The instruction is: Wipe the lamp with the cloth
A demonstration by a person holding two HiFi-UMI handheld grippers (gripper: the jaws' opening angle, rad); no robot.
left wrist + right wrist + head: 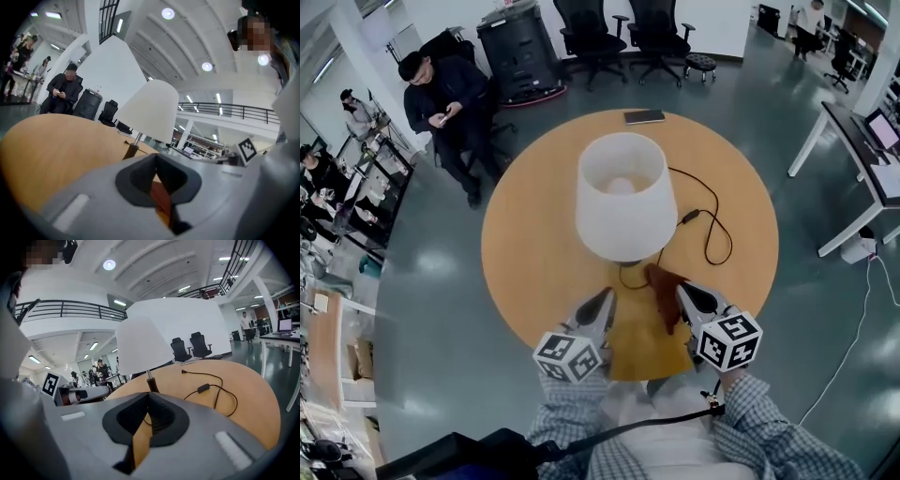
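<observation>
Head view: the lamp stood upright mid-desk, white shade, with its cord looping off to the right. The brown cloth lay bunched on the desk just in front of the lamp base, between the two tools. The left gripper was near it but apart. The right gripper was just beside it, and contact was not clear from here. Left gripper view: the jaws were clenched tip to tip. A red-brown strip showed through the slit behind them; it looked like the cloth lying beyond, not pinched. The lamp's stem was ahead. Right gripper view: the jaws were also closed on nothing, with only desk colour in the gap and the lamp and cord in front. So wiping had not begun; the step in hand was probably taking up the cloth. To do it well, the nearer right jaws should open first and come down over a raised fold, not the flat edge. They should take a thick bite so the cloth doesn't slip mid-wipe, and stay clear of the cord. The lamp looked top-heavy, so the left tool should brace the stem or base. Strokes on the shade should be light and downward, not sideways pushes.
</observation>
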